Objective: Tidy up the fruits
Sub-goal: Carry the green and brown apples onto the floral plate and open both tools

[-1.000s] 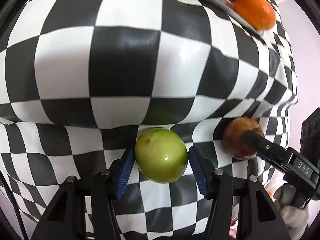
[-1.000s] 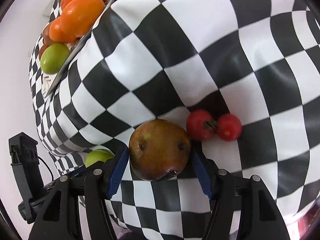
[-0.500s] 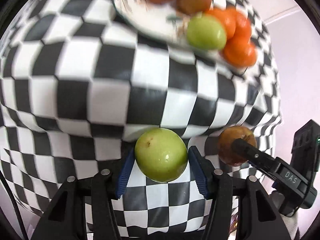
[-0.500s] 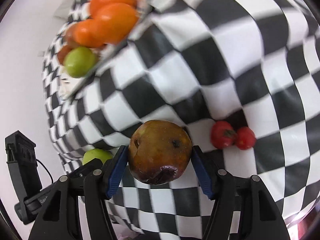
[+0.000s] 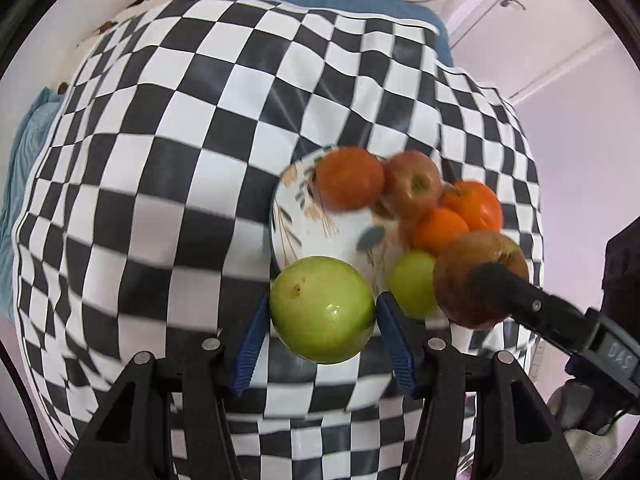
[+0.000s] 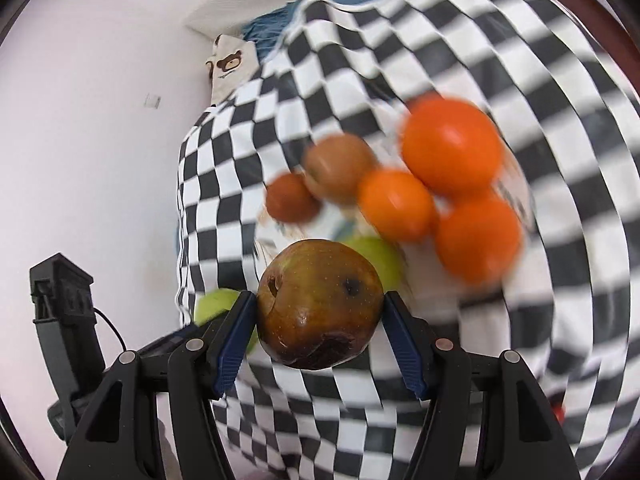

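Left gripper (image 5: 323, 322): your jaws clamp green apple (image 5: 322, 309).
Right gripper (image 6: 320, 326): your jaws clamp brown apple (image 6: 319, 304).
Plate (image 5: 280, 216): just ahead.

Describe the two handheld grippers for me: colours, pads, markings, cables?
Both grippers are black plastic. The left gripper and right gripper each have ribbed blue pads on the fingers and silver screws at the joints. The right one's body shows white "DAS" lettering in the left view; a thin black cable trails from the left one's body.
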{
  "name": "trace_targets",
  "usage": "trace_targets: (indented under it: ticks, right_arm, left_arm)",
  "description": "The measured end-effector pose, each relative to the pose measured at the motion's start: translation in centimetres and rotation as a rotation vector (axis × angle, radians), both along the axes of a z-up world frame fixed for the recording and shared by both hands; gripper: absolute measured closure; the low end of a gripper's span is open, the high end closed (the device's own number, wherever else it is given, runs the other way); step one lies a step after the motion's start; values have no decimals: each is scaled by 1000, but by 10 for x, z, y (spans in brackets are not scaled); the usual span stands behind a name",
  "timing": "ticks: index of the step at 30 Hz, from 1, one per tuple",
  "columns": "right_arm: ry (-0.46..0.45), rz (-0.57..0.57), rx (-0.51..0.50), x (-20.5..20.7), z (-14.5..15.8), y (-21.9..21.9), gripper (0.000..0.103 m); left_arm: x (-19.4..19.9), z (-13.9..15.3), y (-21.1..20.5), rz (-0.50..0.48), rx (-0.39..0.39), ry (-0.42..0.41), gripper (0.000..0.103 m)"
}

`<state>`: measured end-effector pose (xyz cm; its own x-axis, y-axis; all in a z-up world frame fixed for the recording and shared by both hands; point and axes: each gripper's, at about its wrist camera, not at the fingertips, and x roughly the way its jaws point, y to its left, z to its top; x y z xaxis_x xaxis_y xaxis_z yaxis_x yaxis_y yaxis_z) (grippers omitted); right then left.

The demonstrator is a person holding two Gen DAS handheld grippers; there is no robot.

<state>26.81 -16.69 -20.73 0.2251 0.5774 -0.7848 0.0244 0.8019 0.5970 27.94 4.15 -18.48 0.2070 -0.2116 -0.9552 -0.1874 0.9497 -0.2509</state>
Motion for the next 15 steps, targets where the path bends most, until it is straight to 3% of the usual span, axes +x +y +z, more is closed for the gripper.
trace_targets:
  ticks: [6,11,12,13,15]
  right_arm:
    - [42,48,-51,47,-9,23,36]
    - [167,77,-54,62,-30,26,32]
    - [165,74,-49,56,-28,22,22]
    - [159,64,-32,57,-26,17,18]
    - [150,57,-52,55,-20,12,10]
  left_arm:
    - [12,-18,14,12,-7,27,50]
    - [19,-23,13,6,-40,47,50]
    - [21,-21,12,3,-25,46,45]
    - [22,-20,13,1,-23,46,30]
    - [24,-18,13,2,-25,45,21]
